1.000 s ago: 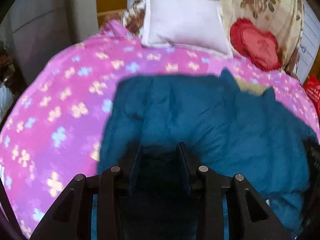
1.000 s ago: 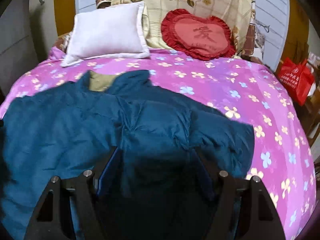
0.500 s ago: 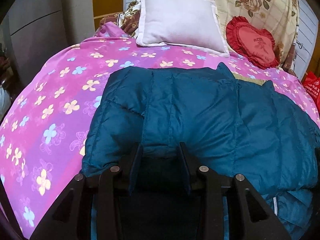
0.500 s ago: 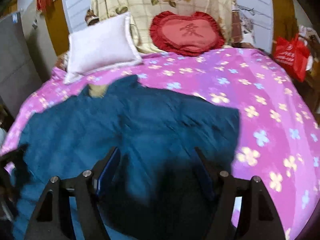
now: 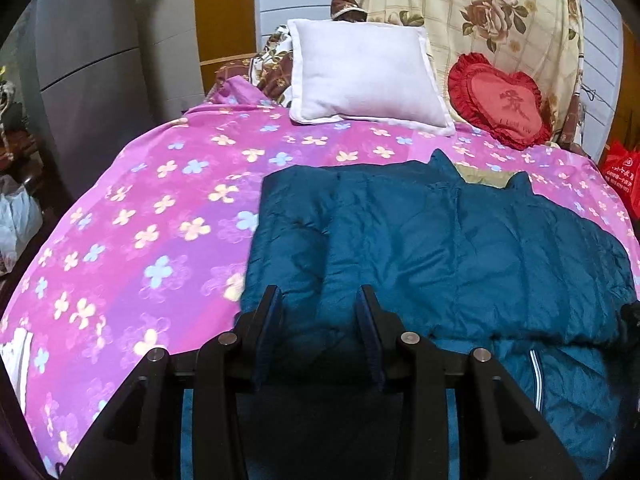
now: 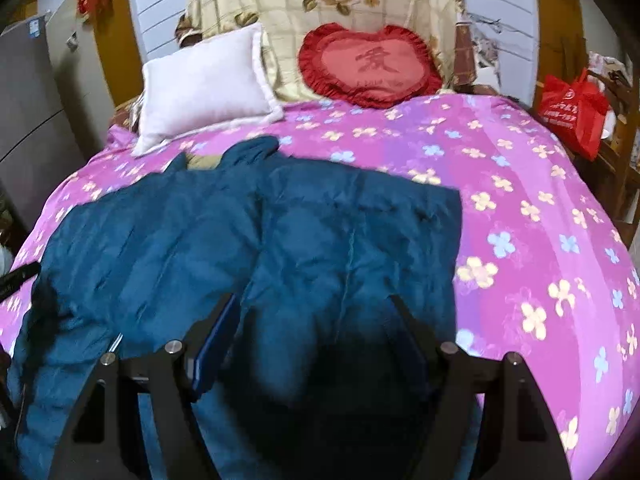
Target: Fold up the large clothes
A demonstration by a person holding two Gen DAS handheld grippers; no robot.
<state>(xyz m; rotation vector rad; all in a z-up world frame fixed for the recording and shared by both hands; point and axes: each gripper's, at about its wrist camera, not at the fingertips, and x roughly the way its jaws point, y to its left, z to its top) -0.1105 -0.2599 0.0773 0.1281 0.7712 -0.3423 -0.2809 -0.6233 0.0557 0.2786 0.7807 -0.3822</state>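
Bedding in bright pink with little flowers (image 5: 152, 216) is spread over the whole bed, and a big blue puffy jacket (image 5: 440, 248) is laid flat on top of it. The jacket's collar, with a tan lining (image 5: 484, 174), is turned toward the pillows. In the left wrist view, one side of the jacket is seen folded over the middle, so a neat straight edge is made on the left. A zipper (image 5: 536, 376) can be seen lower down, near the right corner of that view.

The left gripper (image 5: 318, 304) is held low over the near part of the jacket. Its jaws are set close together, with blue cloth seen between them, but it cannot be told if the cloth is pinched.

The right gripper (image 6: 316, 312) is held over the other side of the jacket (image 6: 320, 240). Its jaws are spread wide, and the cloth below them is not squeezed. A dark shadow is cast on the jacket just under this gripper.

A white pillow (image 5: 360, 76) and a red heart cushion (image 5: 500, 100) are propped at the head of the bed, against a yellow blanket with roses (image 5: 480, 20). A red bag (image 6: 572, 108) is seen beside the bed.
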